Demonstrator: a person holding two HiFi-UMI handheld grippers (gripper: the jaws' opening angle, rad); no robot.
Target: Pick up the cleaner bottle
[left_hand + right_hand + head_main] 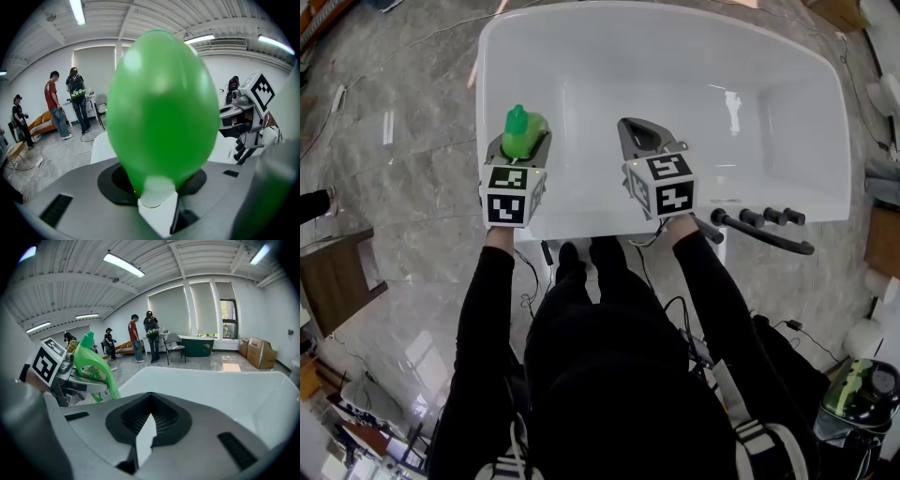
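Left of centre, the left gripper (517,153) clamps the green cleaner bottle (525,131) over the bathtub (787,103) rim. The right gripper (645,141) is closed and empty. The bottle's rounded body could slip free and drop.

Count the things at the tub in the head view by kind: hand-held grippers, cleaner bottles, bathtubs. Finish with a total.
Hand-held grippers: 2, the left hand-held gripper and the right hand-held gripper
Green cleaner bottle: 1
White bathtub: 1
Total: 4
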